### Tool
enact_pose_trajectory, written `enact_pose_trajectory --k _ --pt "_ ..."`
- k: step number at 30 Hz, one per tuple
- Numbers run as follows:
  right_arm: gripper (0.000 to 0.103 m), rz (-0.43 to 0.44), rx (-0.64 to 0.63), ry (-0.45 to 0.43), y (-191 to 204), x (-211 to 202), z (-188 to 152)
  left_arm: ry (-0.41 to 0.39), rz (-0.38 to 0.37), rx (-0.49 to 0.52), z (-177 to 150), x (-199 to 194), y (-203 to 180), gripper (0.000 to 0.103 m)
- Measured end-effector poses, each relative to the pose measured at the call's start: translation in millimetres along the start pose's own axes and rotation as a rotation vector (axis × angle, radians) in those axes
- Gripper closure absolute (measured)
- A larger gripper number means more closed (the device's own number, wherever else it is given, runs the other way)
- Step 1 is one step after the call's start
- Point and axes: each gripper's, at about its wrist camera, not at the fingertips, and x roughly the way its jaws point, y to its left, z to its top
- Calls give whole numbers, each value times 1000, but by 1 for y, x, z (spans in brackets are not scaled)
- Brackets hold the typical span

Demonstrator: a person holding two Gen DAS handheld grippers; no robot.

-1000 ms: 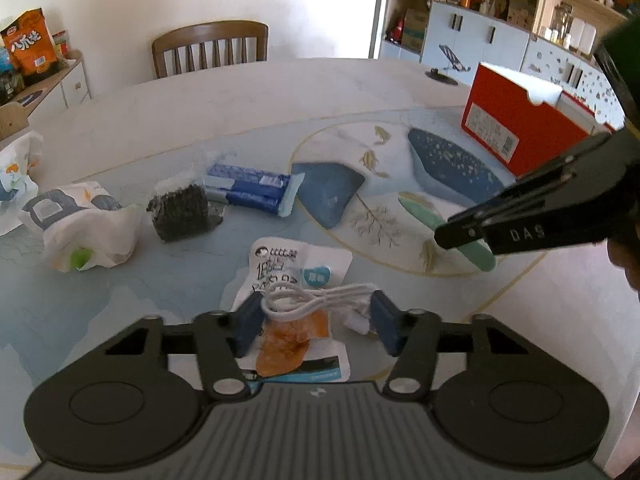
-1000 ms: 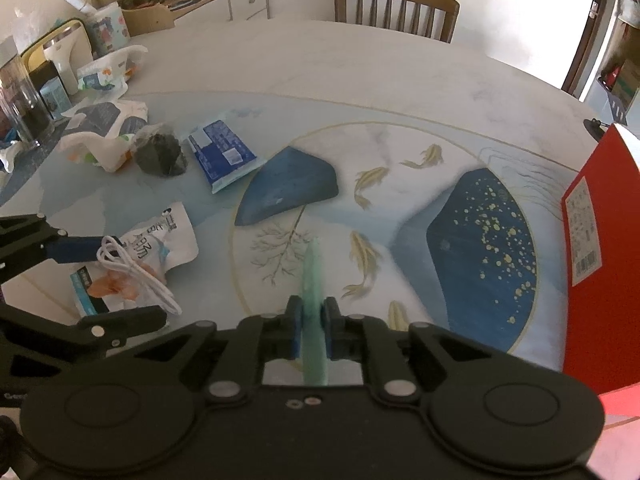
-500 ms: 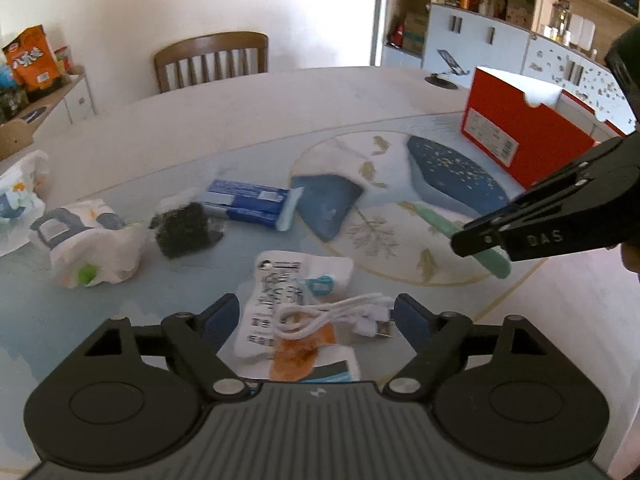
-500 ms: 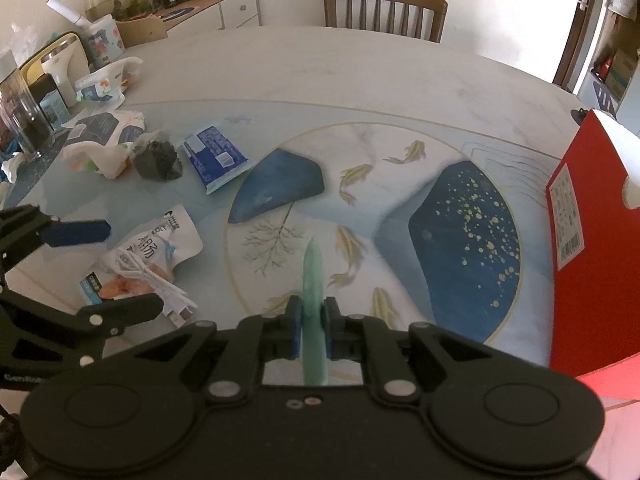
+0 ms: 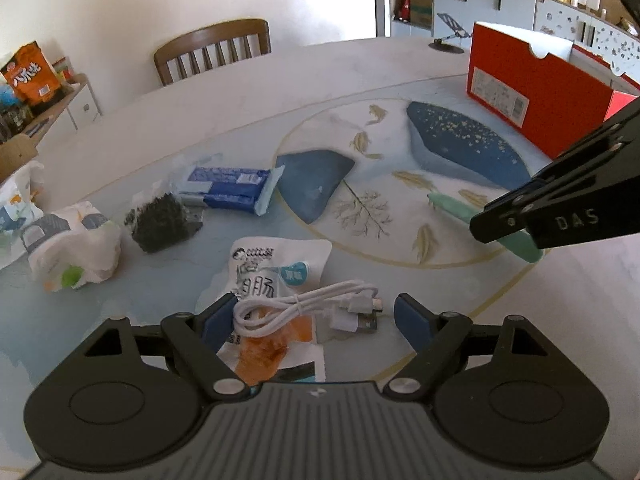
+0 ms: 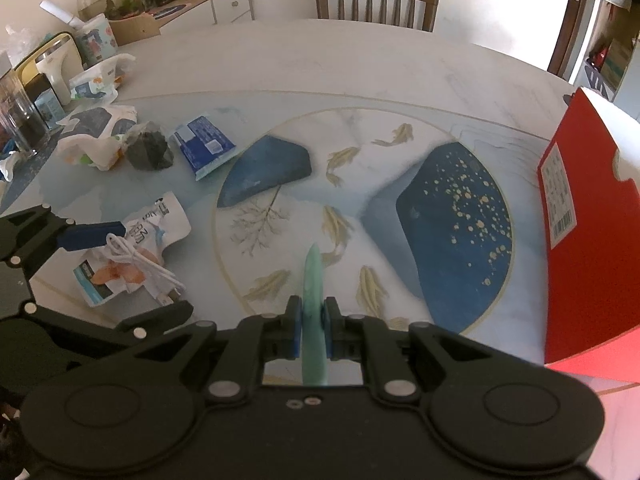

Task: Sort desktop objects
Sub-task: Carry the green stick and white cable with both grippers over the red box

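So we've got the left gripper [image 5: 312, 316] with its jaws spread wide apart, and the coiled white USB cable [image 5: 308, 308] lies between them on top of a white snack pouch [image 5: 276, 280] on the tabletop [image 5: 240, 92]. The blue pads don't press on the cable; the left one looks like it's right against the coil, but the fisheye makes that hard to call.

Our right gripper [image 6: 312, 334] has its jaws clenched on a pale green flat thing [image 6: 314, 300], maybe a comb or a letter opener, pointing forward over the fish pattern.

Further left on the tabletop we see a blue tissue pack [image 5: 228, 188], a small bag of dark stuff [image 5: 160, 220] just beside it, and a crumpled white bag [image 5: 72, 248]. The red box [image 5: 536, 92] stands on the right side, well apart from the cable.
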Motion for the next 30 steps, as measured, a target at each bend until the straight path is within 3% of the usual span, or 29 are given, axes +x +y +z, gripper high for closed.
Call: enact_pose_trajectory --k 10,19,30 --pt "93 1 4 0 -4 -4 -5 -5 -9 -48 2 -2 7 27" --pt "93 6 0 -18 -6 -18 -5 -17 -31 -77 6 -16 12 28" --pt "93 6 23 -62 -13 -53 -3 -76 -80 -81 38 -49 1 28"
